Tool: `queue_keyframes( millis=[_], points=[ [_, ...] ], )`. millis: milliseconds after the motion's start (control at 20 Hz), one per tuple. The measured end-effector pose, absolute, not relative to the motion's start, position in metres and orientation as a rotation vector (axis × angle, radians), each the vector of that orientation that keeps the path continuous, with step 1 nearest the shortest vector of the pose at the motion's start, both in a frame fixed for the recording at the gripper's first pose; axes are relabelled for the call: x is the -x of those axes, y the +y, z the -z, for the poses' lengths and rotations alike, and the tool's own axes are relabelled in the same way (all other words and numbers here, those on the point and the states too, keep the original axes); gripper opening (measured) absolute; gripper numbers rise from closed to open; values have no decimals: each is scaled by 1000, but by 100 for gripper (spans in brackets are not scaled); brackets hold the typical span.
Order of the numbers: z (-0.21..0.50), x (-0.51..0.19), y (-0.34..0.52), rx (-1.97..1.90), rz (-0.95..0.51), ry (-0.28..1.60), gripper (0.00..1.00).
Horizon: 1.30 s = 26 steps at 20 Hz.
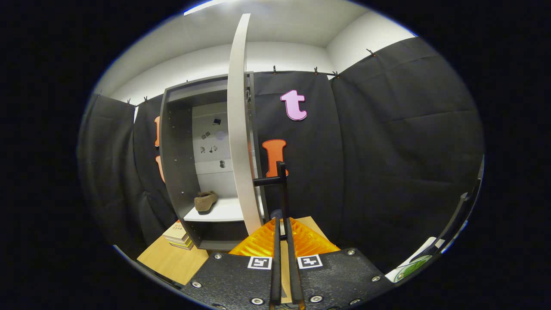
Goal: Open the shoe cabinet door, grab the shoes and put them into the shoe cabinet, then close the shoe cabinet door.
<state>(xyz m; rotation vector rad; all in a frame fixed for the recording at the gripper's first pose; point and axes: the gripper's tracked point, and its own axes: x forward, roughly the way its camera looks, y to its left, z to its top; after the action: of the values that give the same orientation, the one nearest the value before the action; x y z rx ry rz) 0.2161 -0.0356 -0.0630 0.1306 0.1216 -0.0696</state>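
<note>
The grey shoe cabinet (176, 172) stands open ahead and to the left of the fingers. Its pale door (239, 142) is swung out toward me and shows edge-on. A black bar handle (282, 181) sticks out from the door's right face. My gripper (282, 224) is shut on the lower part of this handle, with both fingers pressed against the bar. A brown shoe (205, 201) lies on the white shelf (228, 212) inside the cabinet, left of the door. The cabinet's upper space holds nothing I can see.
The cabinet stands on a wooden table (172, 260). A small stack of flat boxes or books (178, 234) sits against the cabinet's lower left corner. To the far right are a black bar (456, 219) and a white and green object (411, 265).
</note>
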Motion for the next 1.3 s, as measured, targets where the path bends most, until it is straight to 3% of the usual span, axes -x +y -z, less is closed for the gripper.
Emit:
queue_keyframes(
  millis=[500,950,1300],
  points=[
    [59,-211,-17,-184,168,61,12],
    [79,-213,46,-209,121,62,44],
    [166,-235,116,-156,46,227,57]
  ],
)
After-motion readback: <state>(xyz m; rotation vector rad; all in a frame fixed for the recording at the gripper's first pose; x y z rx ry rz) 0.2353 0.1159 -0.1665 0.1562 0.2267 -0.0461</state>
